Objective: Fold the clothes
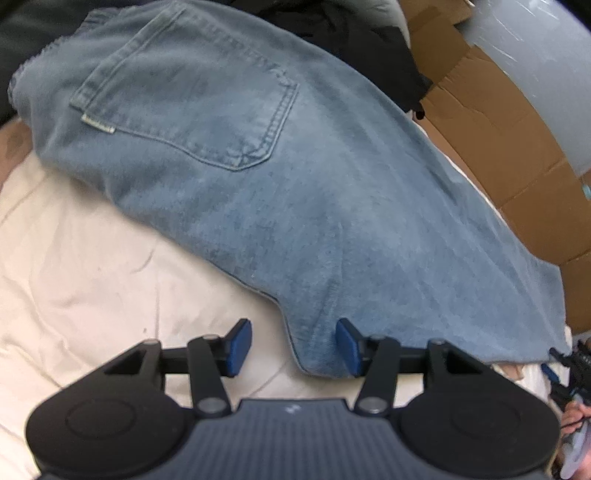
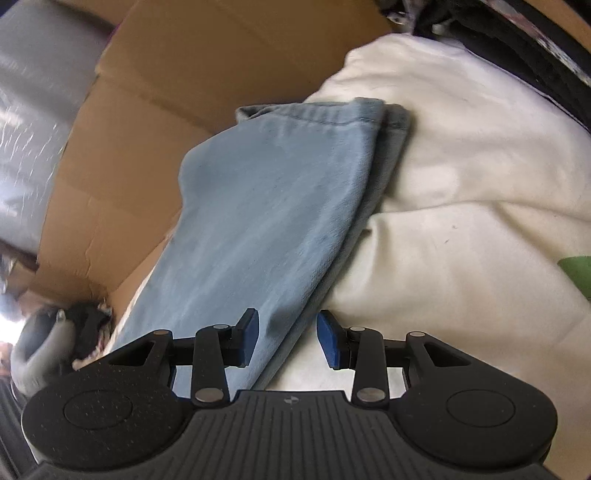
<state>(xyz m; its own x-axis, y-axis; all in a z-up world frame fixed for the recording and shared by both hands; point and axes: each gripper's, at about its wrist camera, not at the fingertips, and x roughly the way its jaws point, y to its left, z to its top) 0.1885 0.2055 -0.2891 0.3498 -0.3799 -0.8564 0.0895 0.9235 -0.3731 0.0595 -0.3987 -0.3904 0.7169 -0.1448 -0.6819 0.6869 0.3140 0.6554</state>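
Jeans (image 1: 280, 192) mid-frame on cream sheet (image 1: 74, 258); cardboard box (image 1: 517, 155) right. Left gripper (image 1: 294, 345), right gripper (image 2: 286, 338) both spread, denim between pads unpinched. Dark clothing (image 1: 351, 29) top, blurred.

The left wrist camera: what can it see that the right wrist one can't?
Only the left wrist view shows the back pocket and the open left gripper at a denim corner. Only the right wrist view shows the leg hems, a green scrap and the open right gripper. Both show the jeans, white sheet and cardboard.
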